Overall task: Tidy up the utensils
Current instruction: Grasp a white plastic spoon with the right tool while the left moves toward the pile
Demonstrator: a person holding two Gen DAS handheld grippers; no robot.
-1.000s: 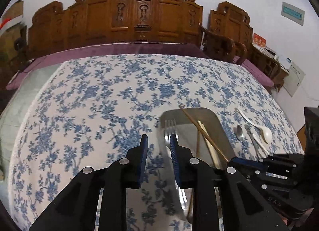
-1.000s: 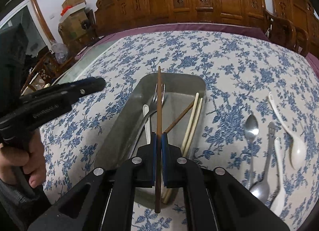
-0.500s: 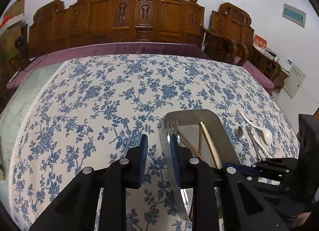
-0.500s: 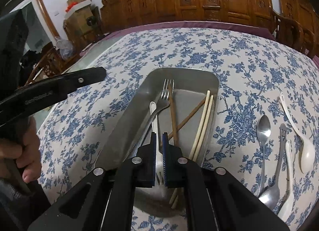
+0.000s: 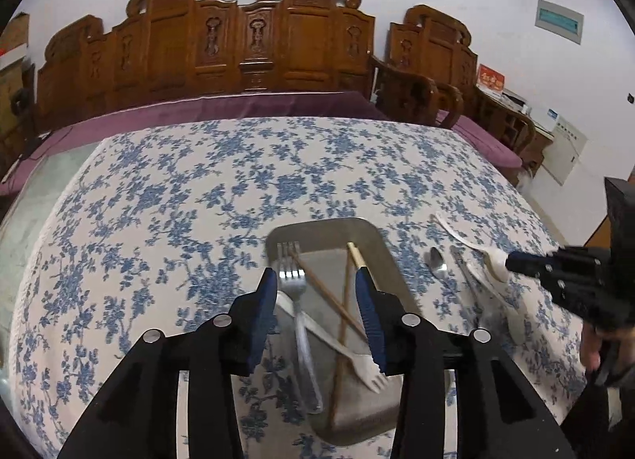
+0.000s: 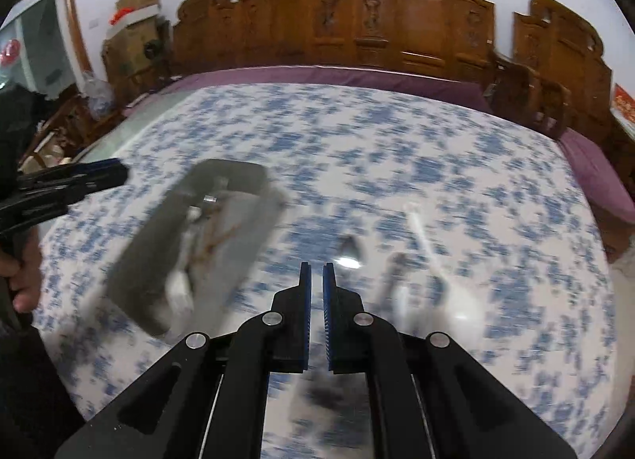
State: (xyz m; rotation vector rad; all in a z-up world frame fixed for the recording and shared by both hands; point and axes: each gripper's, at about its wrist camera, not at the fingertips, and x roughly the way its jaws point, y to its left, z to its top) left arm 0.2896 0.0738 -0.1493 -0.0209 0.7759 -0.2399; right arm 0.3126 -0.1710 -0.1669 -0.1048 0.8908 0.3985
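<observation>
A: From the left wrist, the left gripper (image 5: pixel 315 292) hangs over the metal tray (image 5: pixel 377 252), fingers just widened, nothing between them. Fork (image 5: pixel 291 272), brown chopsticks (image 5: pixel 325 292) and a pale fork (image 5: pixel 357 360) lie inside.

B: And the right wrist view?

A: Blurred. The right gripper (image 6: pixel 316 280) has its fingers nearly together, empty, aimed at the spoons (image 6: pixel 428 244) on the bench (image 6: pixel 516 221). I'd open before descending and take one handle; they lie crowded together.

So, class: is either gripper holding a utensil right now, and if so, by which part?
Nothing is held. The right gripper is shut with nothing between its jaws; the left gripper is open above the tray, its jaws having just been opening.
</observation>
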